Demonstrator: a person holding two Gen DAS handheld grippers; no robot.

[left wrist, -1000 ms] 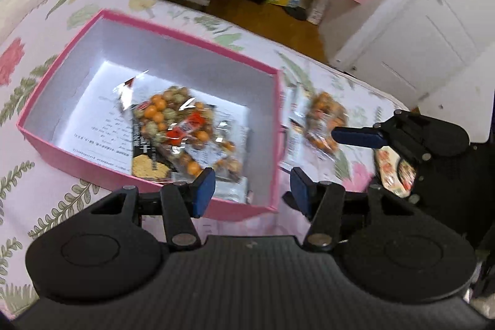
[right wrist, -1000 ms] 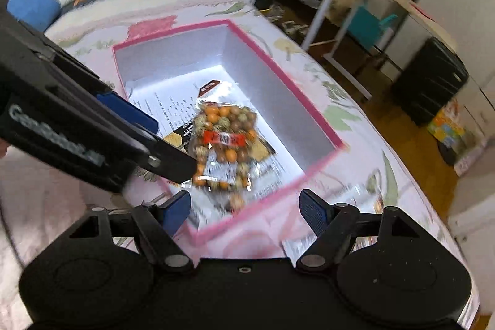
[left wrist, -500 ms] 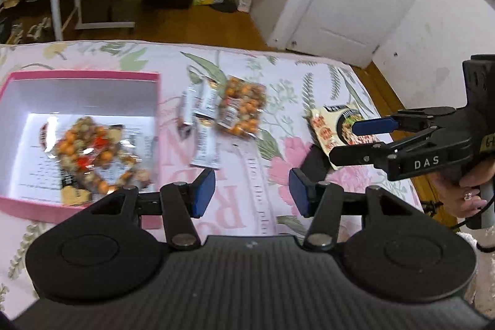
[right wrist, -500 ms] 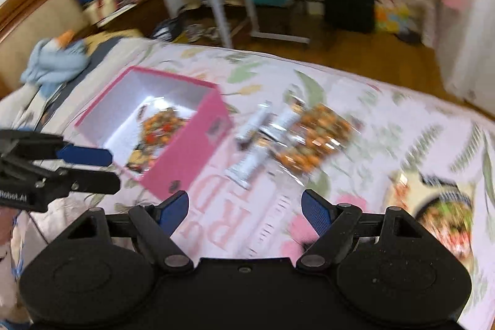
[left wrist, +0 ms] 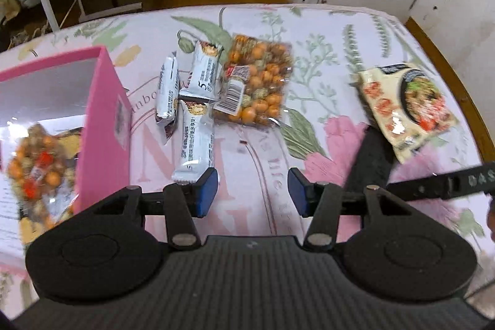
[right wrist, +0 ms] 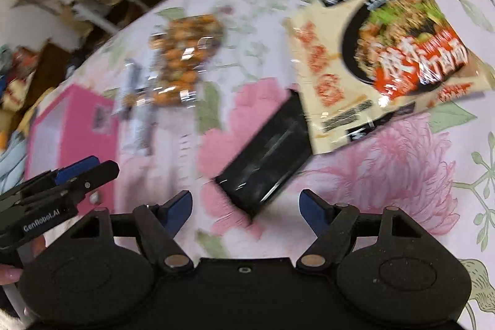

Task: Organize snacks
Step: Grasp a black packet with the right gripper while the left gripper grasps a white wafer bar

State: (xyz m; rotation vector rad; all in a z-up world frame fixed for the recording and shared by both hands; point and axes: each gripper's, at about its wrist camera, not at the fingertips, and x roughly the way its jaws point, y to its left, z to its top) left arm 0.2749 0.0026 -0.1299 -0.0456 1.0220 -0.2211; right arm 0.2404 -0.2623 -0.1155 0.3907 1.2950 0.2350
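- Pink box [left wrist: 102, 126] at the bedspread's [left wrist: 324, 57] left edge, one bag of nuts [left wrist: 34, 172] already inside; likely the collecting bin.
- Left gripper [left wrist: 252, 195] half open, empty, above the nearest of three white bars [left wrist: 195, 141].
- Second nut bag [left wrist: 256, 82] touches the bars, mid-surface.
- Right gripper [right wrist: 246, 207] wide open, empty, over a black packet [right wrist: 266, 156] tucked under the noodle pack [right wrist: 383, 57] near the right edge; probably next.
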